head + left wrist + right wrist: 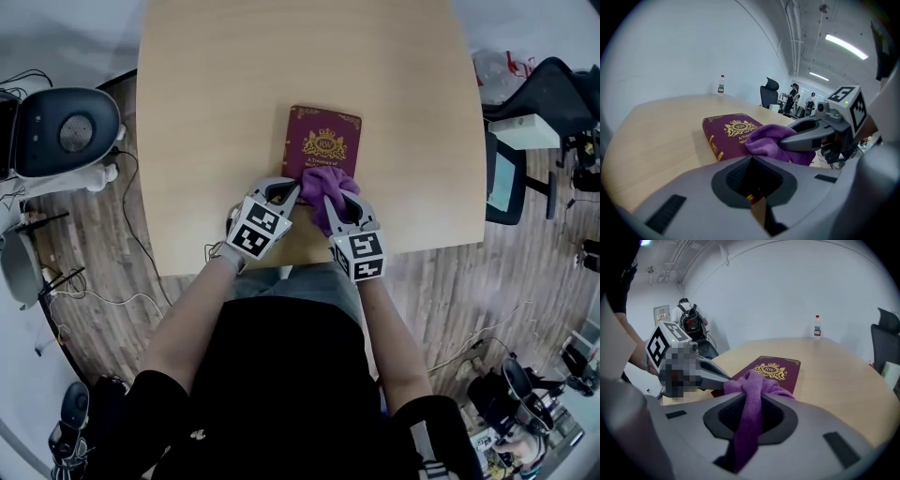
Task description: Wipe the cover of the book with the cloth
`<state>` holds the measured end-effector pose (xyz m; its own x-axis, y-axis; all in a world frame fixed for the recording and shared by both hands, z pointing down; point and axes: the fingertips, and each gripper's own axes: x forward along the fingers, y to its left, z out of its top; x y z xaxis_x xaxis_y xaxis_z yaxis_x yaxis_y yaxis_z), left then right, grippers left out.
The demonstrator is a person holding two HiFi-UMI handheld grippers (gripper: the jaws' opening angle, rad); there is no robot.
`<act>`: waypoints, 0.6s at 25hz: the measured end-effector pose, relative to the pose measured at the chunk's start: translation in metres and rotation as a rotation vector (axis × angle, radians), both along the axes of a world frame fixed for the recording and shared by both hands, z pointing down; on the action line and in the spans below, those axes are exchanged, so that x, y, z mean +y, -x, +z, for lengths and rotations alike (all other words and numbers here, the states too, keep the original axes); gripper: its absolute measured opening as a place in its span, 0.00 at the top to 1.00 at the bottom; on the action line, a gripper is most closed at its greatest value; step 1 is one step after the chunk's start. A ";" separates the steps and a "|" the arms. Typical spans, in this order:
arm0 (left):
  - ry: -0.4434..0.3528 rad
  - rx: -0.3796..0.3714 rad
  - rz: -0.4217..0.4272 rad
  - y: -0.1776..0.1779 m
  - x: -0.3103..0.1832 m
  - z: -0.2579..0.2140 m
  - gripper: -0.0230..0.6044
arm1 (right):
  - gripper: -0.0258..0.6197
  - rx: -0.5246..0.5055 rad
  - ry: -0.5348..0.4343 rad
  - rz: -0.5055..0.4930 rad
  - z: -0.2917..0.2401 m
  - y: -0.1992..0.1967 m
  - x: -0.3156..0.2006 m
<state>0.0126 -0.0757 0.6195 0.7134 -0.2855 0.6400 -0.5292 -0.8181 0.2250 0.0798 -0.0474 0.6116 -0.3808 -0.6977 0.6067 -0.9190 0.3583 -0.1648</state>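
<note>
1. Nearest us, the right gripper [757,391] has its fingers clamped on the purple cloth [751,380]. The cloth runs between them as a narrow strip and bunches into a wad just ahead. Only a thin fold is held, so we judge a hard drag could pull it loose. The wad could also roll under, leaving the fingers to scrape the cover instead of the fabric.
2. Just beside it, the left gripper [284,194] has its fingers drawn together with nothing we can make out between them. Their tips sit at the book's near left corner. The two grippers are close, so a sideways stroke could knock one against the other.
3. The maroon book [323,141] lies closed and flat on the bench [206,103], gold crest up. The wad rests on the near part of its cover. If the left tips bear down too lightly, we expect a push away from us to slide the book across the smooth wood without wiping it.
4. Farthest off, a small bottle [817,326] stands at the far edge, well apart from the book, and we see little risk to it.
</note>
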 end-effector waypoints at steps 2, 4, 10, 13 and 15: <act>0.002 0.001 -0.001 0.000 0.000 0.000 0.93 | 0.84 0.009 0.023 -0.003 0.001 0.000 -0.008; 0.003 0.000 -0.005 0.001 0.000 0.001 0.93 | 0.84 0.009 0.043 -0.009 0.001 -0.001 -0.016; 0.003 0.012 -0.014 0.000 0.002 0.002 0.93 | 0.84 0.050 0.074 -0.046 0.002 -0.005 -0.046; 0.010 0.013 -0.020 -0.001 0.002 0.003 0.93 | 0.84 0.059 0.075 -0.057 0.004 -0.010 -0.066; 0.019 0.006 -0.022 -0.001 0.002 0.004 0.93 | 0.84 0.062 0.078 -0.067 0.004 -0.012 -0.080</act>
<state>0.0137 -0.0735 0.6232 0.7110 -0.2891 0.6410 -0.5455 -0.8020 0.2434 0.0916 -0.1273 0.6158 -0.3850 -0.6215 0.6822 -0.9028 0.4072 -0.1385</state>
